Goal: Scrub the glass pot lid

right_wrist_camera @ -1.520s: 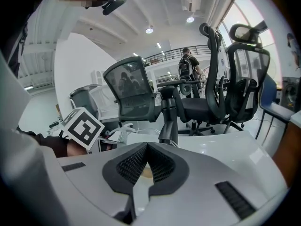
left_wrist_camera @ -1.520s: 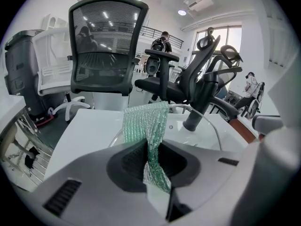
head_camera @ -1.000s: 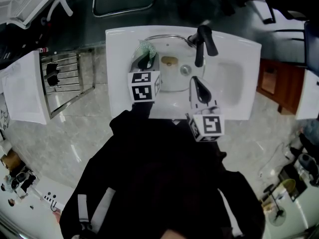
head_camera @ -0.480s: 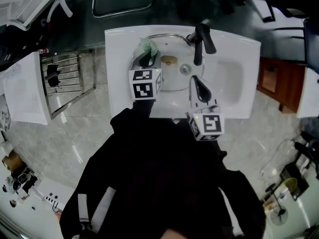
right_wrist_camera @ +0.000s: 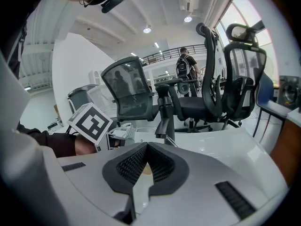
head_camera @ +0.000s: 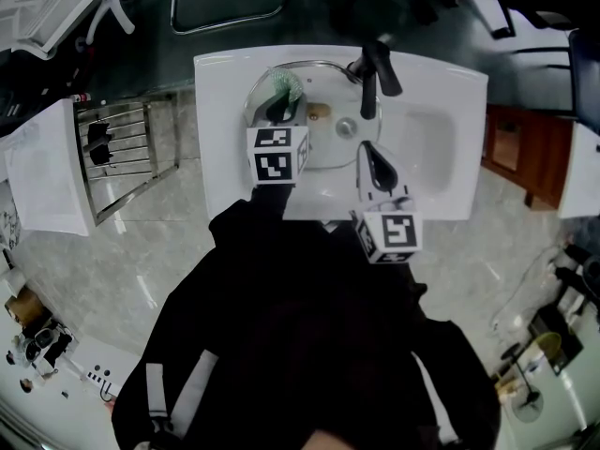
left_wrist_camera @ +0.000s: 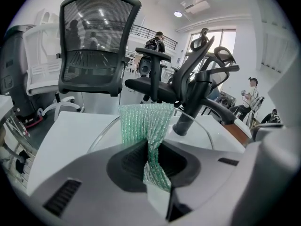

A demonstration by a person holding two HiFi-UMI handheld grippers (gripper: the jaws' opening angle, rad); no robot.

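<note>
The glass pot lid (head_camera: 255, 97) lies in the white sink's basin (head_camera: 323, 153); its metal rim (left_wrist_camera: 104, 132) arcs in front of my left gripper. My left gripper (head_camera: 278, 111) (left_wrist_camera: 149, 159) is shut on a green mesh scrubber (head_camera: 284, 84) (left_wrist_camera: 143, 121), whose free end fans out over the lid's left part. My right gripper (head_camera: 368, 153) (right_wrist_camera: 146, 166) hovers over the basin's near right edge, jaws shut with nothing held. From the right gripper view the left gripper's marker cube (right_wrist_camera: 91, 121) shows at the left.
A black faucet (head_camera: 372, 71) (right_wrist_camera: 165, 117) stands at the basin's far side. A small brown object (head_camera: 319, 112) and the drain (head_camera: 345, 127) lie in the basin. A metal rack (head_camera: 122, 153) stands left of the sink, office chairs (left_wrist_camera: 99, 55) behind it.
My left gripper has shifted a little to the right and farther away, carrying the scrubber across the lid. The right gripper has stayed put.
</note>
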